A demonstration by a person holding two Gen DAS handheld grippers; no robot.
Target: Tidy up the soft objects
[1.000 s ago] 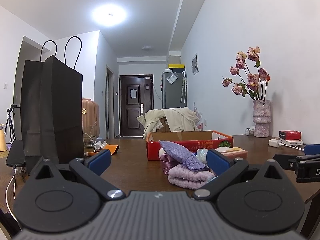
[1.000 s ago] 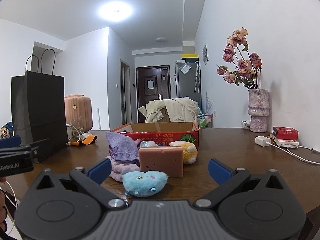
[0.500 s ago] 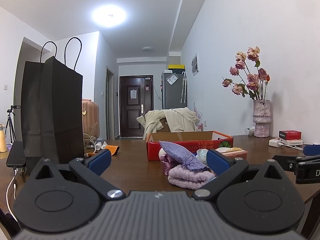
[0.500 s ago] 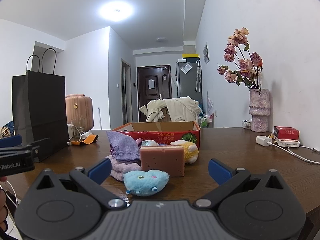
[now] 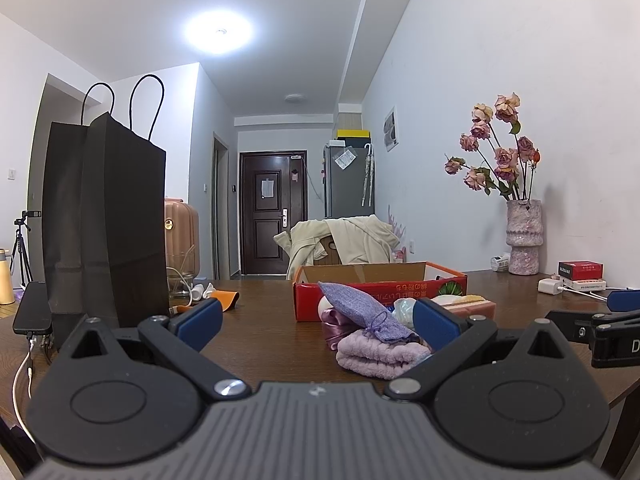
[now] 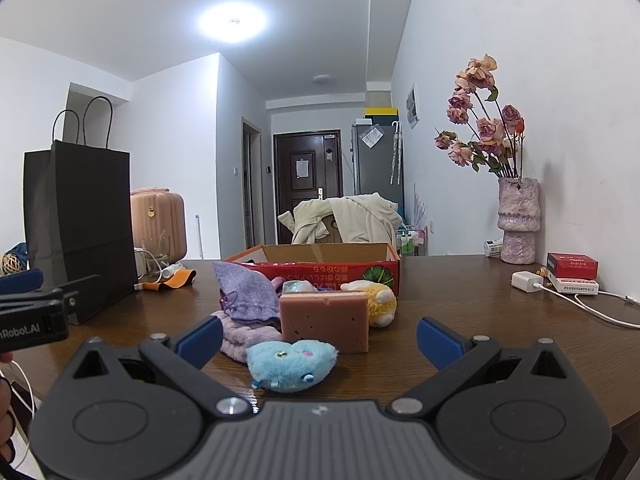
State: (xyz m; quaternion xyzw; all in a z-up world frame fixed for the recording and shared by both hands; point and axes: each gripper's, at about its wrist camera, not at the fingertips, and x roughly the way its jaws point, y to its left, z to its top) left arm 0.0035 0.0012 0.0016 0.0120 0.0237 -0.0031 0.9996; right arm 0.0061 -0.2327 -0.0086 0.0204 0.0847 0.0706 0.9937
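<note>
Bag [image 6: 80, 224], tall and black, stands at left on the counter [image 6: 460, 312]; vase [image 6: 517, 220] at right. Red box [image 6: 320, 268] sits mid-frame behind the soft pile. Right tongs [image 6: 318, 340] gape wide, blue plush [image 6: 290, 364] between them. Left tongs [image 5: 316, 322] wide too, folded lilac towel [image 5: 380, 354] beside the right finger.

Bright ceiling lamp [image 5: 218, 32] glare; sharp focus; fisheye-bent, dark corners.

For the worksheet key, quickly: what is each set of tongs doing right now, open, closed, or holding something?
Left tongs: open, holding nothing, above the table.
Right tongs: open, holding nothing; the blue plush lies between the fingers, ungripped.
</note>
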